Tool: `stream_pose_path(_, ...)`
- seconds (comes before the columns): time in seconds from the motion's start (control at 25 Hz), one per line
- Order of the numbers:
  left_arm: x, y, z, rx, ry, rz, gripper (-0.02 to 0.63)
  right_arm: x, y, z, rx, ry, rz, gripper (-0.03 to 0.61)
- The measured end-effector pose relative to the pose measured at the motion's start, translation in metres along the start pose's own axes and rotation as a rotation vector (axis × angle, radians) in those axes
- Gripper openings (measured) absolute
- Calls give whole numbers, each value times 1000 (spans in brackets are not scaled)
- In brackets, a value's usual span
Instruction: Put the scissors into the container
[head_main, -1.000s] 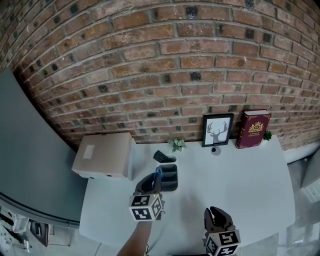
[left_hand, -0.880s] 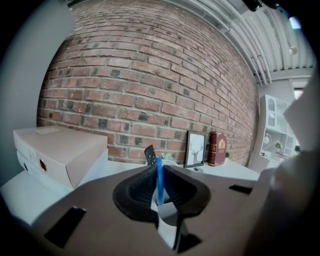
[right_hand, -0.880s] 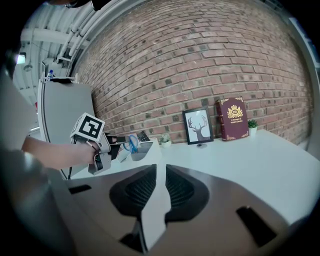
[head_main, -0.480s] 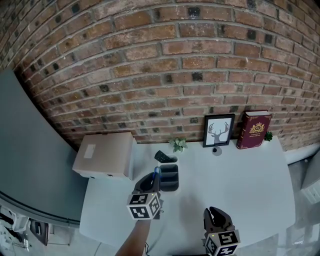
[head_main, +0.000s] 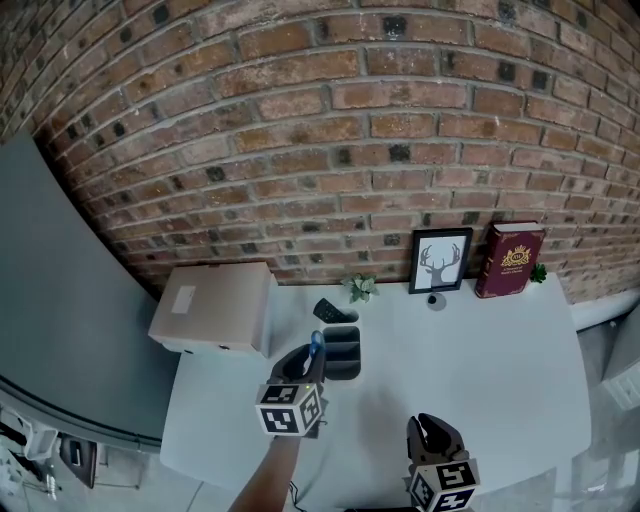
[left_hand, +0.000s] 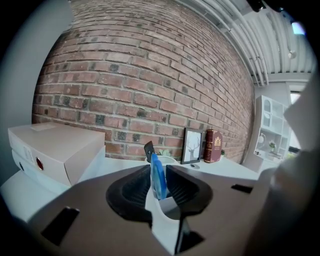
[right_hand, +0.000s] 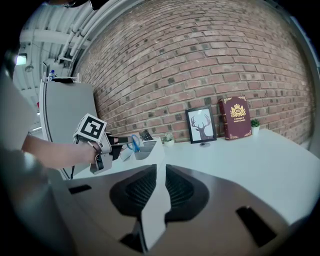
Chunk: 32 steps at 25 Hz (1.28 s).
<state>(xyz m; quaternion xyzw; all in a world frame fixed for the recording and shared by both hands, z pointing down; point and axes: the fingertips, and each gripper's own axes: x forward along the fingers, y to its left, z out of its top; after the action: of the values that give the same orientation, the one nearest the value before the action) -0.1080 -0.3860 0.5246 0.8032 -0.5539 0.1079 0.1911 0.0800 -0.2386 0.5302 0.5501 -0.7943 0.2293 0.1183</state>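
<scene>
Left gripper (left_hand: 159, 174): jaws closed on the blue-handled scissors (left_hand: 158, 176), pinching the handle edge-on. The handle stands nearly upright between the pads and leans a little toward the wall. The blades don't show, so which way they point is a guess.

Head view: left gripper (head_main: 306, 366) sits left of centre, low in the frame. The scissors (head_main: 316, 346) poke out past its tips.

The grey compartmented container (head_main: 345, 358) lies straight ahead of those tips, just up and right of them. The handle looks to be over its near edge, not yet inside. A dark flat object, possibly a remote (head_main: 327, 311), stands in the far compartment.

Judgement: a short push forward and then down, with the long axis kept upright to drop into a slot.

Right gripper (right_hand: 160, 172): jaws narrow, only a slit of tabletop (right_hand: 240, 155) between them, holding nothing. It is low in the head view, well apart from the container. The left is plainly the nearer.
</scene>
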Motion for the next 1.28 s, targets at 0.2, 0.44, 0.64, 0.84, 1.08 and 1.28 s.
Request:
stream_pose_path(0.2,-7,-1,-6,0,20,-3,100,-2,4,0,-5,-4,5,54)
stream_pose_path(0.44,-21,-3,-22,10,47,-3,101,-3,11,-1,-15,-6,15,54)
stream_pose_path(0.64,-41,-3,-42,31,85,14,100,-4,17,1,-26,-13,25,51)
stream_pose_path(0.84,-67,-5,-61,5,105,22,90,-6,19,1,-52,-25,30,49)
stream_pose_path(1.08,-100,-5,-68,-14,91,38,63,-9,24,3,-60,-34,32,48)
stream_pose_path(1.28,-124,-8,-71,-17,78,43,49,-12,33,6,-68,-34,49,44)
